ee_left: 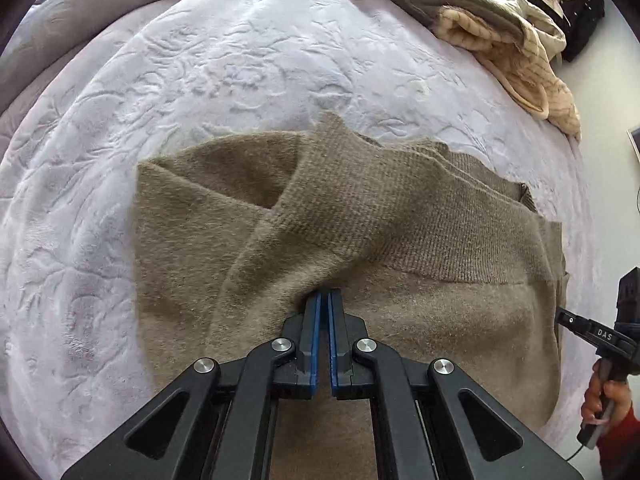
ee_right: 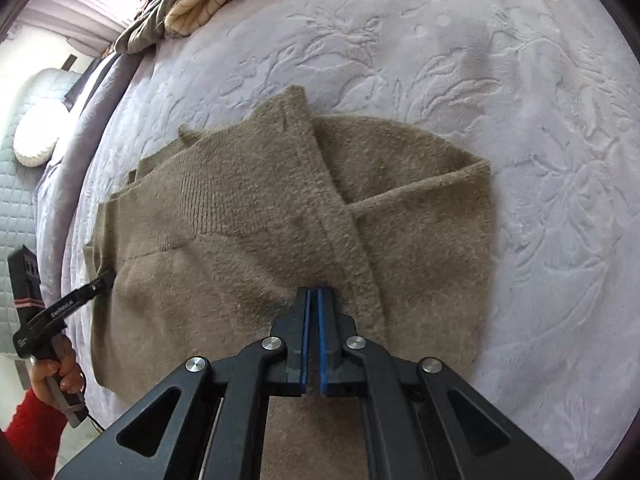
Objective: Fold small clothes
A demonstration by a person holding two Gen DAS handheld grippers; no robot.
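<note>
A taupe knit sweater (ee_left: 400, 216) lies partly folded on the bed, one sleeve laid across its body. My left gripper (ee_left: 324, 294) is shut on a pinch of the fuzzy fabric, which bunches at its blue pads. In the right wrist view the same sweater (ee_right: 248, 208) spreads out ahead, and my right gripper (ee_right: 313, 291) is shut on its near edge. Each view shows the other gripper at the side: the right gripper (ee_left: 566, 317) at the sweater's right edge, the left gripper (ee_right: 105, 277) at its left edge. A hand (ee_right: 60, 372) in a red sleeve holds the handle.
The bed is covered by a pale lilac embossed blanket (ee_left: 240, 60). A heap of beige and olive quilted bedding (ee_left: 500, 32) sits at the far corner. A white cushion (ee_right: 36, 136) lies beyond the bed's edge.
</note>
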